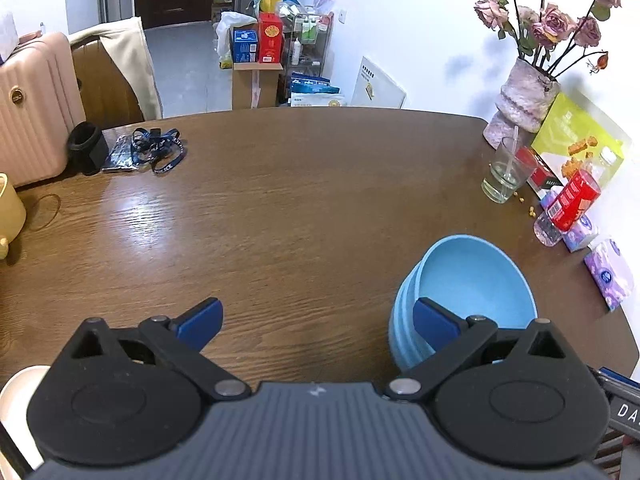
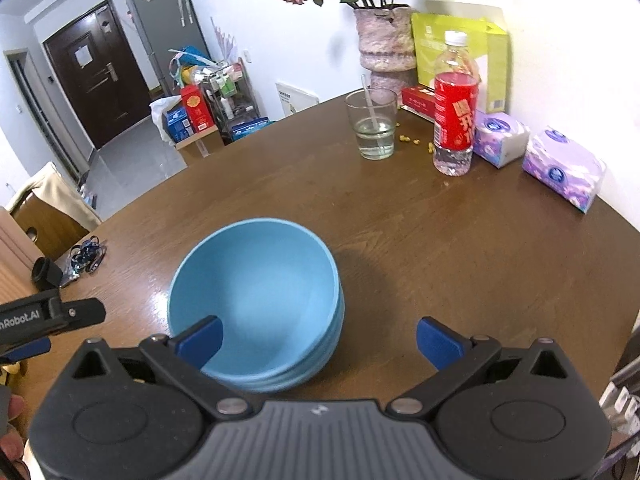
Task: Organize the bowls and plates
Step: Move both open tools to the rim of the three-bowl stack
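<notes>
A stack of blue bowls (image 1: 472, 280) stands on the brown wooden table (image 1: 300, 200); it also shows in the right wrist view (image 2: 260, 296). My left gripper (image 1: 318, 320) is open and empty, just left of the stack, its right finger in front of the stack's rim. My right gripper (image 2: 318, 340) is open and empty, its left finger (image 2: 202, 340) in front of the top bowl's near rim, its right finger beside the stack over bare table. A cream plate's edge (image 1: 16, 404) shows at the lower left, mostly hidden behind my left gripper.
A glass with a straw (image 2: 374, 128), a red-labelled bottle (image 2: 454, 120), two tissue packs (image 2: 564, 168), a vase of roses (image 2: 386, 44) and a green box stand at the table's far right. A lanyard (image 1: 160, 148) and black cup (image 1: 86, 146) lie far left.
</notes>
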`<state>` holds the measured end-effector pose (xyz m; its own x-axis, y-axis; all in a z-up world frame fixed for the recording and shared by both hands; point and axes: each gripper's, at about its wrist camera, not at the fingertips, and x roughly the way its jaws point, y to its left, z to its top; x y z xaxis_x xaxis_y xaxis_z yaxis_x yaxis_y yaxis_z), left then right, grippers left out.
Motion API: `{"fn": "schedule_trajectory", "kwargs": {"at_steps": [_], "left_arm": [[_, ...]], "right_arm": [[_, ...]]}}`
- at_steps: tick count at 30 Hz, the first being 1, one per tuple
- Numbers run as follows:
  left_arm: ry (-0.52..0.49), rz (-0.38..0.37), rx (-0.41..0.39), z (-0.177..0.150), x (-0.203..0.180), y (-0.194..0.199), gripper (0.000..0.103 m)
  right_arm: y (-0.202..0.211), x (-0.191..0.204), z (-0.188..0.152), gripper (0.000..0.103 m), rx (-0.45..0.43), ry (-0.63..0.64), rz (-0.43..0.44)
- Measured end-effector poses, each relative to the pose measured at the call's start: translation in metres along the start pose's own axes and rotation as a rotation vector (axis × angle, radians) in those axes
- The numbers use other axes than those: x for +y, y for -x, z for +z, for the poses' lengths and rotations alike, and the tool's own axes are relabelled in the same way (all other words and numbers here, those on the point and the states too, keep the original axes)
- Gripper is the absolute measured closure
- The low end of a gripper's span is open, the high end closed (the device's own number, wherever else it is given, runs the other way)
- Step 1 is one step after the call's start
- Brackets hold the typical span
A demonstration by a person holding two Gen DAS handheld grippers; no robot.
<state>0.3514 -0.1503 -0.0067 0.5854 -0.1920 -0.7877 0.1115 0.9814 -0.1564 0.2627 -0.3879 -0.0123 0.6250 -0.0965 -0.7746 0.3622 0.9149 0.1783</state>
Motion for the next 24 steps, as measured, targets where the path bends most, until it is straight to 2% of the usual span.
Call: {"fn": "schedule_trajectory", "kwargs": {"at_steps": [24], "left_arm": [[-0.022,-0.038,-0.019,-0.019,0.046,0.033,0.000]], "right_arm": [[0.033,0.022,-0.037,0.000,-0.034,-0.051,-0.027]]}}
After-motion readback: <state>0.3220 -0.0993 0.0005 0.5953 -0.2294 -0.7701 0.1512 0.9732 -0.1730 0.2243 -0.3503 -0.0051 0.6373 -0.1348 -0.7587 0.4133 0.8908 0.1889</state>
